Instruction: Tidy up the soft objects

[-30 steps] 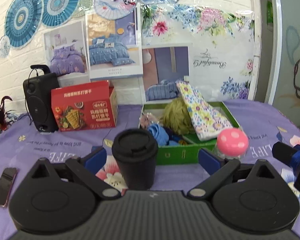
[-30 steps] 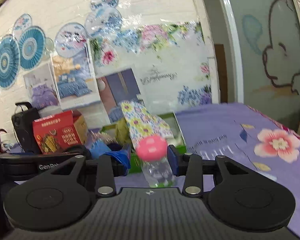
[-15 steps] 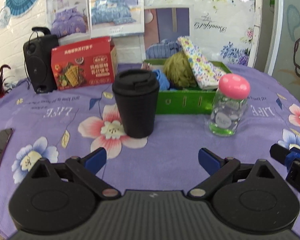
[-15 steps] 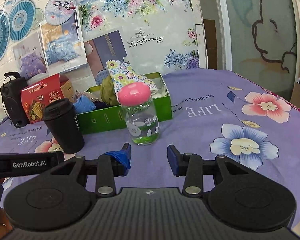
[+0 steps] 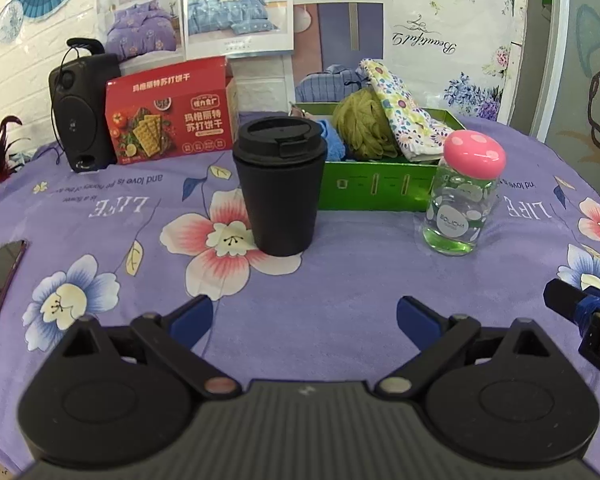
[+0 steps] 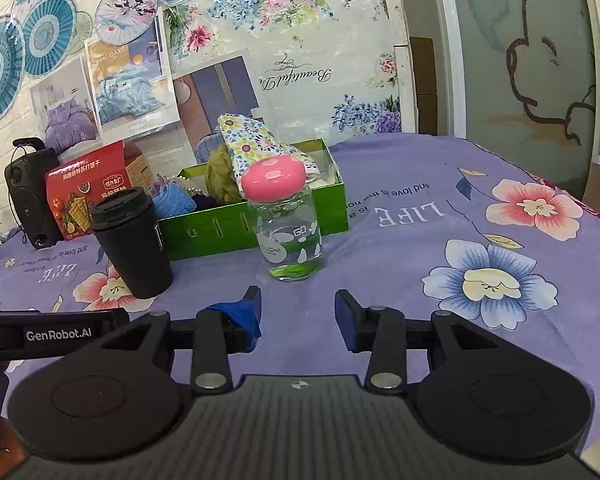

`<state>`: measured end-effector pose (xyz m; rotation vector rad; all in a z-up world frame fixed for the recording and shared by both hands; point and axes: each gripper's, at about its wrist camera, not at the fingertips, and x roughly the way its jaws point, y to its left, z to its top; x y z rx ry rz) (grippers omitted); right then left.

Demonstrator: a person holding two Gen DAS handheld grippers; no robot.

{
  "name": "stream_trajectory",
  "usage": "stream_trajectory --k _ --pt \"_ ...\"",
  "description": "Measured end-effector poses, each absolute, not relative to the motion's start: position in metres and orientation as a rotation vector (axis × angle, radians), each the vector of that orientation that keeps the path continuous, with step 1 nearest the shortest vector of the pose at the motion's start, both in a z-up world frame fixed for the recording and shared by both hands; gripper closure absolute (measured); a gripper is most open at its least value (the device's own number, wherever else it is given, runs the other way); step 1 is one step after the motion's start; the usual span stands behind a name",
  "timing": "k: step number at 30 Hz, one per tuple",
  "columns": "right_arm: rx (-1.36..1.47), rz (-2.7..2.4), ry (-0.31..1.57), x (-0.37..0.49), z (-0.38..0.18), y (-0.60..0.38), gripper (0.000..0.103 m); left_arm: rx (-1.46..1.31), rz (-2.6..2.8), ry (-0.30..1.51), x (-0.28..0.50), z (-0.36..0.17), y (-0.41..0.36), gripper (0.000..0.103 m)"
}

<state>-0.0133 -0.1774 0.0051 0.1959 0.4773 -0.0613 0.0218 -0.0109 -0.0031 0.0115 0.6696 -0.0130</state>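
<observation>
Left wrist view shows the left gripper (image 5: pixel 302 314) low over the purple floral tablecloth (image 5: pixel 360 276), its 2 fingers spread wide and holding nothing. Taking the green box (image 5: pixel 374 190) as landmark: a red cracker carton (image 5: pixel 168 114) sits to its left, a black lidded cup (image 5: pixel 279 184) stands just in front of its left end, and a pink-capped glass bottle (image 5: pixel 462 194) stands just in front of its right end. The soft things, blue yarn (image 5: pixel 332 140), an olive yarn ball (image 5: pixel 362 124) and a floral cloth (image 5: pixel 402 114), lie inside the box.

In the right wrist view the right gripper (image 6: pixel 298 314) also hangs with fingers parted and empty, facing the bottle. With no soft item visible outside the box, the sorting looks about finished; any further reach should come down over the box rim from above, passing between cup and bottle so neither tips.
</observation>
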Motion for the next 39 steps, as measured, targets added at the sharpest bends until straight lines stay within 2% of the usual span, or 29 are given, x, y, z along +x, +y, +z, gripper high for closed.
stream_trajectory --k 39 --pt "0.212 -0.047 0.485 -0.0155 0.0064 -0.1797 0.077 -0.007 -0.008 0.633 0.0138 0.0025 -0.0123 0.006"
